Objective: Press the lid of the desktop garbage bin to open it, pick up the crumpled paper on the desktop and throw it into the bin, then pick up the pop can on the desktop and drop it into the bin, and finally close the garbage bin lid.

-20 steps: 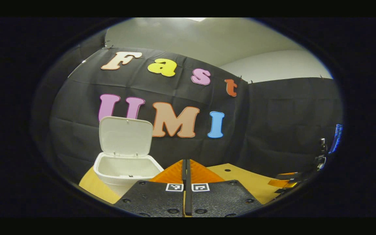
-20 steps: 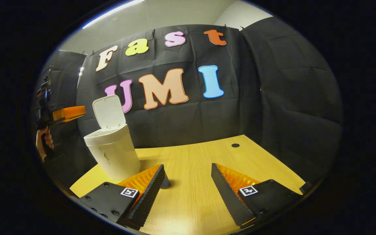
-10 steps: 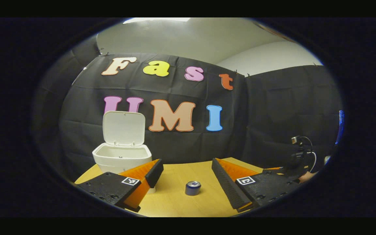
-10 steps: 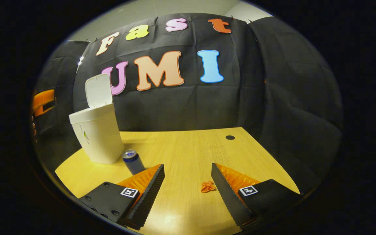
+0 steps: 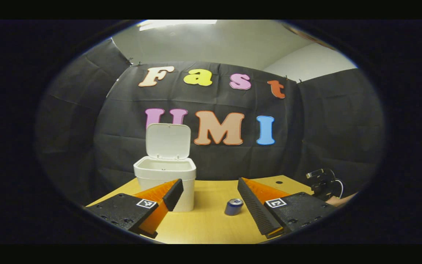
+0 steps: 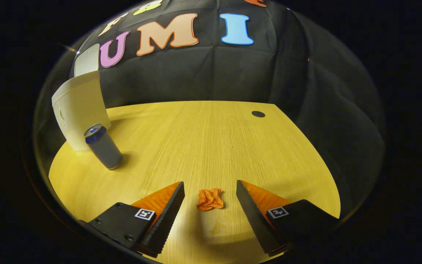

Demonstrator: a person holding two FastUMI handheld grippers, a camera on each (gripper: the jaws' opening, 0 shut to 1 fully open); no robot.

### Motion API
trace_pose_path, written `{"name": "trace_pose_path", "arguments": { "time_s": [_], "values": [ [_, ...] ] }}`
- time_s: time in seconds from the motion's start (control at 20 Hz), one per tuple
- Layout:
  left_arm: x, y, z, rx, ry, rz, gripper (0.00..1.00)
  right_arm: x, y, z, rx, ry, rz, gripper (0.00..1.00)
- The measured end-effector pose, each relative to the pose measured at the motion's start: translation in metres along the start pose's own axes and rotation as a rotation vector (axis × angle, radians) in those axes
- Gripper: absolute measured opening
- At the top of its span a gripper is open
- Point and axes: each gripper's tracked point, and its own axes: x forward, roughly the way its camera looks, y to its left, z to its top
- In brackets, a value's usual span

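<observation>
Right gripper view, near first: right tongs spread wide, nothing held, pitched down at the bench. Crumpled paper lies right between the two fingers, roughly centred in the gap, touching neither as far as I can see. Small orange wad, creased, soft, no real long axis, so approach angle hardly matters; it should squash easily. Whether the tips are already low enough to catch it is hard to judge under this fisheye. My read: the next move is to drop a little and close, and the right hand is clearly the nearer one for it.

Farther out, to the left: pop can, upright, smooth metal cylinder with a blue top rim, long axis vertical. Just beside it, behind, stands the bin, white matte plastic, tapered walls.

Left gripper view: left tongs also spread and empty, held level above the bench. The can sits between its fingers, farther off, nearer the right one. Beyond, the bin with lid hinged up at the back, mouth open; rounded-rectangle rim. Bench is light wood grain with a dark cable hole.
</observation>
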Motion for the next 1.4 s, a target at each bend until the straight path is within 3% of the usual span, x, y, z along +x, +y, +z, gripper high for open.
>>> {"name": "trace_pose_path", "arguments": {
  "time_s": [0.15,0.3,0.6,0.8,1.05,1.25,1.4],
  "values": [
    [-0.006,0.012,-0.003,-0.014,0.012,0.051,0.92,0.016,0.002,-0.015,-0.012,0.068,0.001,0.88],
    [-0.012,0.022,-0.007,-0.015,0.024,0.089,0.92,0.022,0.004,-0.023,-0.010,0.113,0.007,0.58],
    [-0.018,0.038,-0.008,-0.027,0.035,0.125,0.92,0.019,0.014,-0.020,0.000,0.106,0.055,0.39],
    [-0.019,0.052,-0.006,-0.046,0.027,0.119,0.92,-0.020,0.041,0.003,-0.041,0.040,0.119,0.39],
    [-0.015,0.075,0.002,-0.054,0.006,0.068,0.92,-0.109,0.137,0.086,-0.095,-0.166,0.281,0.38],
    [-0.012,0.103,-0.001,-0.078,0.007,0.035,0.92,-0.164,0.249,0.164,-0.176,-0.350,0.426,0.38],
    [-0.015,0.130,-0.002,-0.101,0.006,0.039,0.92,-0.180,0.331,0.225,-0.227,-0.465,0.516,0.38]
  ]
}}
